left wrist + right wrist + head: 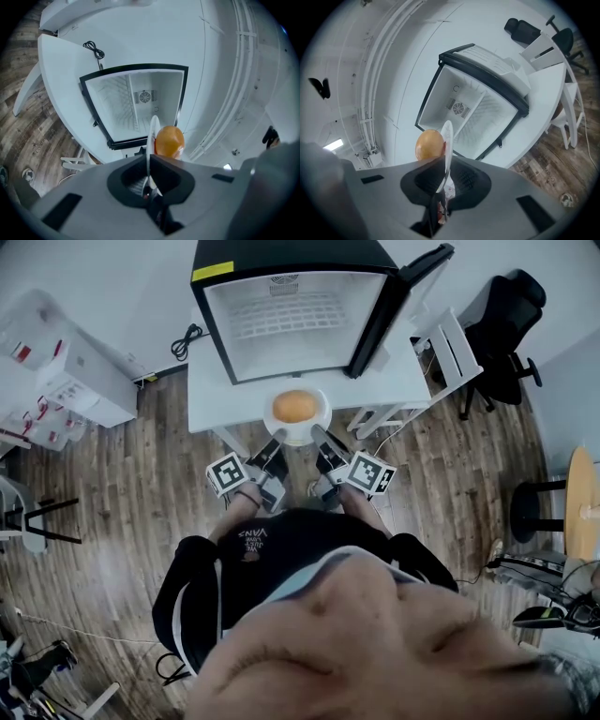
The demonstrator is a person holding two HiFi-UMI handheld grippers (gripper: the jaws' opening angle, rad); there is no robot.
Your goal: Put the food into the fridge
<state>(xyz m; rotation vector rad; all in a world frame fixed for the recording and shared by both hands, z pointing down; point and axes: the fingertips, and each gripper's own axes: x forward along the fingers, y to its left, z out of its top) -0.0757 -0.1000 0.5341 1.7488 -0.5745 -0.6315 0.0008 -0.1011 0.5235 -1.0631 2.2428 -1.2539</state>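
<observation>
A round orange food item (294,407) lies on a white plate (298,436) that I hold between both grippers, just in front of the open mini fridge (281,320). My left gripper (278,442) is shut on the plate's near-left rim, my right gripper (320,436) on its near-right rim. In the left gripper view the plate (153,133) shows edge-on in the left gripper (149,174), with the food (169,141) beside it and the fridge (117,108) beyond. The right gripper view has the plate (447,138), the food (429,145), the right gripper (443,182) and the fridge's white inside (487,112).
The fridge stands on a white table (214,395), its door (405,292) swung open to the right. A black cable (186,339) lies at the table's left. White boxes (75,376) sit at left, a black office chair (506,329) and a round wooden table (581,502) at right.
</observation>
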